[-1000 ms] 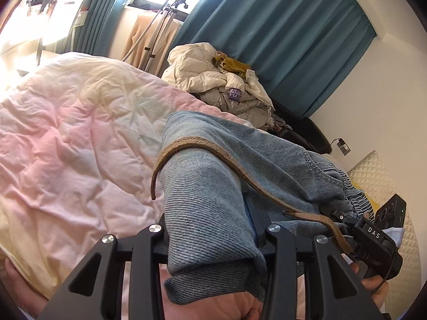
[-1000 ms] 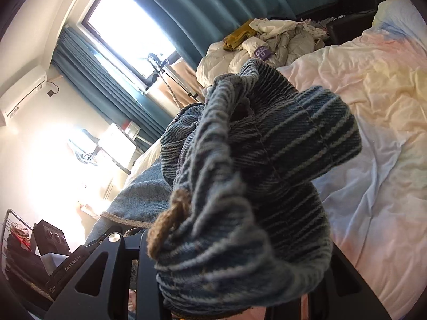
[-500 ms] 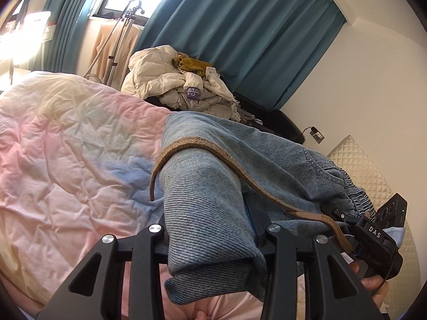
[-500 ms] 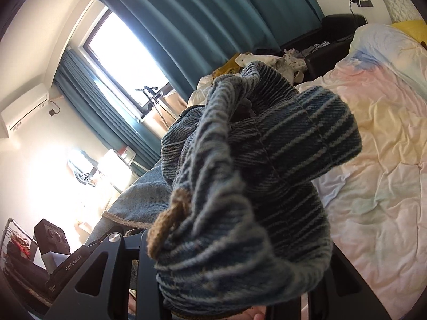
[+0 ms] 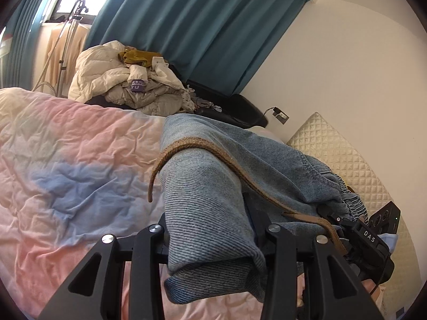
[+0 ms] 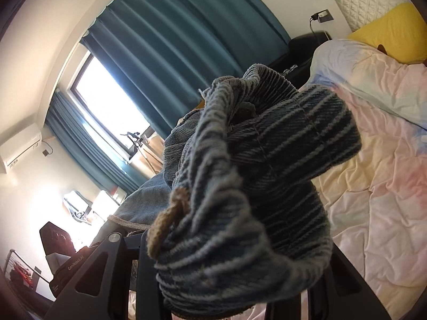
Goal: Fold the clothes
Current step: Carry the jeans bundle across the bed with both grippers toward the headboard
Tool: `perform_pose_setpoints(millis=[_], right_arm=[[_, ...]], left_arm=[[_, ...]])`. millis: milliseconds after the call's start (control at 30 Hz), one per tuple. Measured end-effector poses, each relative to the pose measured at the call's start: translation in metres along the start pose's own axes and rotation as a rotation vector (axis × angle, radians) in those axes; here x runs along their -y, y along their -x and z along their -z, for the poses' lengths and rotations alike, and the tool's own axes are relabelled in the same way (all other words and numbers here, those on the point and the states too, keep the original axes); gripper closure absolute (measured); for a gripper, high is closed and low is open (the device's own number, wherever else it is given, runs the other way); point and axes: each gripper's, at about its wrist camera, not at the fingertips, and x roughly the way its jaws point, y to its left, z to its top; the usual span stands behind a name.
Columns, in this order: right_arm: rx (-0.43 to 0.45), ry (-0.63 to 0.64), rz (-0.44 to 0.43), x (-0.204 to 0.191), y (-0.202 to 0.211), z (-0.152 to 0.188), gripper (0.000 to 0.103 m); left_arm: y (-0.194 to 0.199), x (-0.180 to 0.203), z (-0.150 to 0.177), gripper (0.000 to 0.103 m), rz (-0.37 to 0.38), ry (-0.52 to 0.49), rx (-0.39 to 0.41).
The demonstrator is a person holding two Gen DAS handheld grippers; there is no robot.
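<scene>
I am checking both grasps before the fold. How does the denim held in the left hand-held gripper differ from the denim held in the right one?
The left hand-held gripper holds a smooth, plain light-blue fold of the denim garment; the right hand-held gripper holds a gathered, striped, darker part. At the left a brown drawstring runs long across the cloth; at the right only its knotted end shows. Both are raised above the pastel duvet.

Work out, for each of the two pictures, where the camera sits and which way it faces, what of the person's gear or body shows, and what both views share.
Left wrist: sits on the left gripper, looking along its fingers across the bed toward teal curtains; the right gripper shows at right.
Right wrist: sits on the right gripper, facing the window; the left gripper shows lower left.
Shared: the denim garment both grippers hold, bed, curtains.
</scene>
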Motion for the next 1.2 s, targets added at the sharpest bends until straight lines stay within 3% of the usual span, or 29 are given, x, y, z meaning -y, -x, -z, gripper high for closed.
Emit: perform_pose_setpoints(millis=[267, 400, 600, 900, 1033, 1200], right_arm=[[0.101, -0.048, 0.067, 0.076, 0.026, -0.017, 0.069], [0.14, -0.069, 0.108, 0.113, 0.027, -0.011, 0.069], [0.199, -0.101, 0.17, 0.169, 0.029, -0.003, 0.069], [0.174, -0.169, 0.248, 0.245, -0.046, 0.035, 0.069], [0.155, -0.144, 0.277, 0.252, -0.06, 0.053, 0.068], [0.115, -0.265, 0.281, 0.281, -0.068, 0.076, 0.063]], left_arm=[[-0.08, 0.051, 0.007, 0.064, 0.099, -0.069, -0.062], [-0.126, 0.057, 0.016, 0.064, 0.174, -0.051, -0.113], [-0.186, 0.045, 0.039, 0.064, 0.221, -0.062, -0.189], [-0.265, 0.011, 0.078, 0.064, 0.284, -0.016, -0.277], [-0.278, -0.006, 0.088, 0.064, 0.297, 0.012, -0.279], [-0.288, -0.013, 0.1, 0.061, 0.291, -0.014, -0.314]])
